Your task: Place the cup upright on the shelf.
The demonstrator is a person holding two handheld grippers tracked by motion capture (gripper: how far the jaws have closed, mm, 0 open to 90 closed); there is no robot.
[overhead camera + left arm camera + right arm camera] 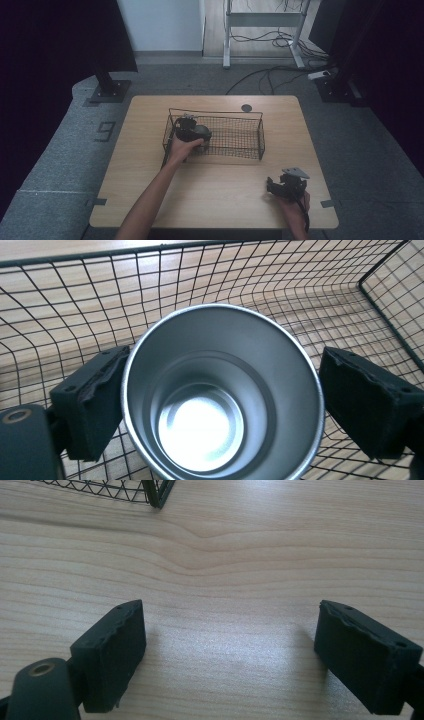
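A wire mesh basket (240, 146) stands on the wooden table (215, 195). My left gripper (190, 129) reaches into the basket's left end. In the left gripper view a steel cup (220, 405) sits between the two black pads, its open mouth towards the camera, and both pads press on its rim. The left gripper (222, 385) is shut on the cup, with basket mesh (300, 285) behind and below it. My right gripper (280, 186) rests near the table's front right. In its own view the right gripper (230, 645) is open over bare wood, nothing between its pads.
A small dark round disc (246, 107) lies on the table behind the basket. A corner of the basket (157, 495) shows at the top of the right gripper view. Stand bases and cables lie on the floor beyond the table.
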